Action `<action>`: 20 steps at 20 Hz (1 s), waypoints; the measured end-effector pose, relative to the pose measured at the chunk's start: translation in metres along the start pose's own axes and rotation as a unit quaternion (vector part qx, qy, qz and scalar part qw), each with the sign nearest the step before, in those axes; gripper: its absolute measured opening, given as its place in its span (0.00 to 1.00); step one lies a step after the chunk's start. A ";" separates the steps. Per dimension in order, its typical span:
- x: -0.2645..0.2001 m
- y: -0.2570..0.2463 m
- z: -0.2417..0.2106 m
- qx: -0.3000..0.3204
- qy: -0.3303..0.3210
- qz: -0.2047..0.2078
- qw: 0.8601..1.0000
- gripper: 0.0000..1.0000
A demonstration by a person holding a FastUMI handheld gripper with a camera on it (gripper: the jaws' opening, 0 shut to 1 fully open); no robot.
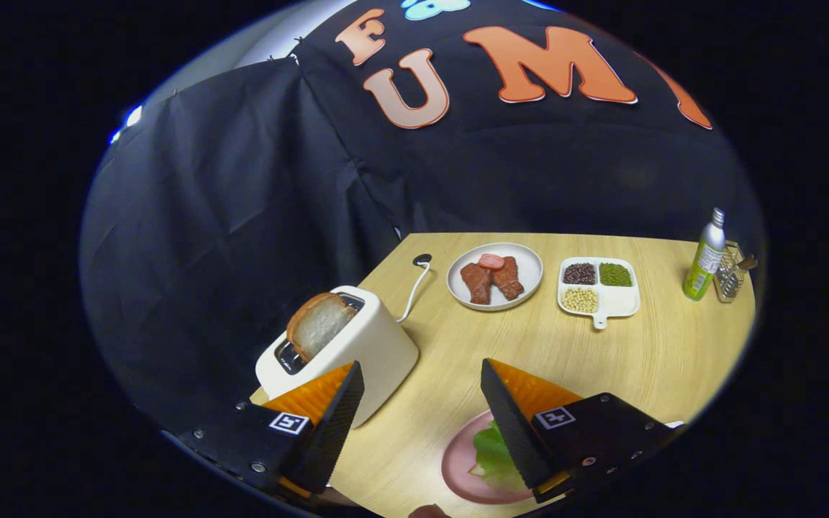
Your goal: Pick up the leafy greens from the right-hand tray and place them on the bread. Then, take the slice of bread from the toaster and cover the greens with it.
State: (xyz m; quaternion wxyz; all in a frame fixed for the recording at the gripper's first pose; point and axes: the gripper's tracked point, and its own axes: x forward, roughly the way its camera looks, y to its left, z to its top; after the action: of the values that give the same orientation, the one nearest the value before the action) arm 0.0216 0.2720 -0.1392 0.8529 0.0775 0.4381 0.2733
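Here, a light wood-grain table sits in front of a creased black cloth wall. At the near left stands a cream, rounded toaster, its lower corner hidden behind the left finger. A thick, crusty slice of bread stands tilted in its slot, about half of it sticking out. A white cord runs from behind the toaster to a small dark fitting in the tabletop.

The gripper hangs above the near edge of the table, its two wedge-shaped fingers spread wide apart with nothing between them but bare table.

To the right, under the right finger, lies a round pink plate, partly covered by that finger. On it rest crinkled leafy greens; whether bread lies under them is hard to make out.

Farther back, a round white plate holds brown, meat-like pieces with a pink slice on top. Right of it, a white divided tray with a short handle holds dark, green and pale beans in separate compartments. At the far right stand a green-and-silver bottle and a small wire holder, its contents unclear.
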 end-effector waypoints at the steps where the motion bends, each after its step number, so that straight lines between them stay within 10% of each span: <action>1: 0.005 0.008 0.004 -0.010 0.002 -0.001 1.000 0.98; 20: 0.074 0.121 0.025 0.009 0.142 0.050 0.989 0.94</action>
State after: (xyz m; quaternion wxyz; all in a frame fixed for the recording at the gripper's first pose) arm 0.0274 0.4153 -0.1312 0.7665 0.0672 0.5531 0.3195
